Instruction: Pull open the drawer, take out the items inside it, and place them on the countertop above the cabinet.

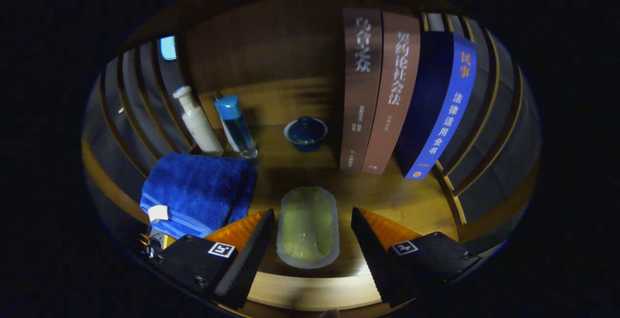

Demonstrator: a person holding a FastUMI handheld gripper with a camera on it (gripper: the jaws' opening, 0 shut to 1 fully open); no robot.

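Now the pale oblong dish (pixel 307 226) lies between the parted gripper (pixel 312 233) fingers.

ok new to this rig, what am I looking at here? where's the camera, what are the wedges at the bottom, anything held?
The camera is a fisheye lens riding on a handheld gripper, looking forward along its two fingers. Those wedges are the tongs, held open. A pale green oval packet lies flat on the wooden countertop between them; neither finger touches it, so nothing is held. Beside the left finger is a folded blue towel. Beyond it stand a cream bottle and a blue bottle, then a dark blue lidded cup. To the right, three books stand upright. Slatted panels flank the shelf.
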